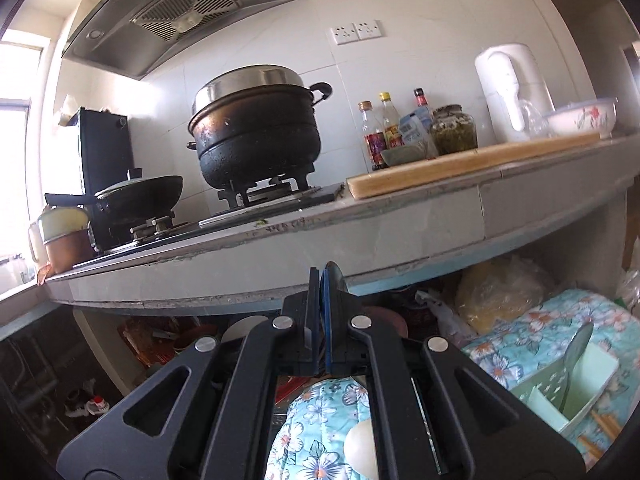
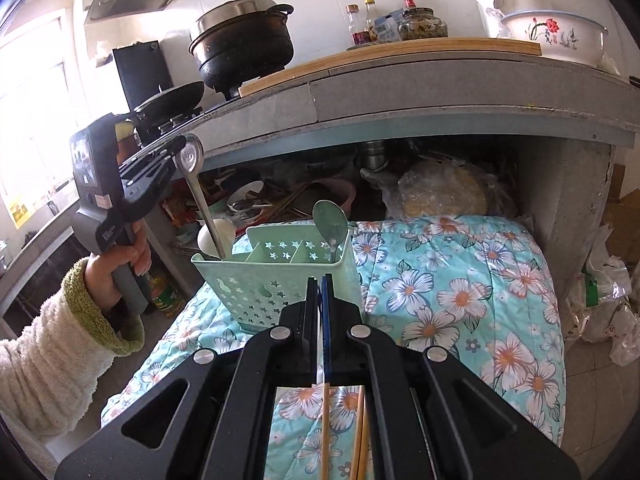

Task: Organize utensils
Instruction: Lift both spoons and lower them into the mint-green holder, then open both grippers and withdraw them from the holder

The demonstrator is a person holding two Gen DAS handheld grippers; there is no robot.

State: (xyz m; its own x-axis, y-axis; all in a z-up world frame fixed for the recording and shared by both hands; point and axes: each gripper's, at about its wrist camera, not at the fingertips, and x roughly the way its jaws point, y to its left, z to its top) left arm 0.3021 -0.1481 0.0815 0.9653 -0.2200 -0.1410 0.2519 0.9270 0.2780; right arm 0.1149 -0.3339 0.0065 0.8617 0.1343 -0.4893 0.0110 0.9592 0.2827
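The left gripper (image 2: 182, 152) is raised beside the edge of the table (image 2: 440, 92), held by a hand (image 2: 120, 256) in a fluffy cream sleeve (image 2: 48, 360) with a green cuff. Its fingers (image 1: 316, 292) are pressed together on the bowl end of a long metal spoon (image 2: 200, 200). The spoon hangs down from them at a slant, and its handle end reaches into the left compartment of a pale green utensil holder (image 2: 248, 292). Whether the tip touches the bottom is hidden by the holder's wall. In the left wrist view a thin dark rounded edge shows between the closed fingers.

The right gripper (image 2: 320, 292) sits just in front of the holder, low over a flowered blue quilt (image 2: 460, 292). Its fingers are shut tight on a thin pale stick that runs back between them. Behind the fingertips, under the gripper's frame, a few wooden chopsticks (image 2: 360, 432) lie roughly along the same line; whether the pinched stick is one of them cannot be told for sure.

The holder stands on the quilt, just beyond the right fingers and below the left ones. A second spoon (image 2: 330, 220) stands upright in its right-hand compartment, bowl up. A white ladle-like scoop (image 2: 216, 232) shows just behind the holder's left corner.

Beyond both grippers, on the table, stand a blackened pot (image 1: 256, 132), a wooden board (image 1: 472, 164) and a flowered bowl (image 2: 556, 38).
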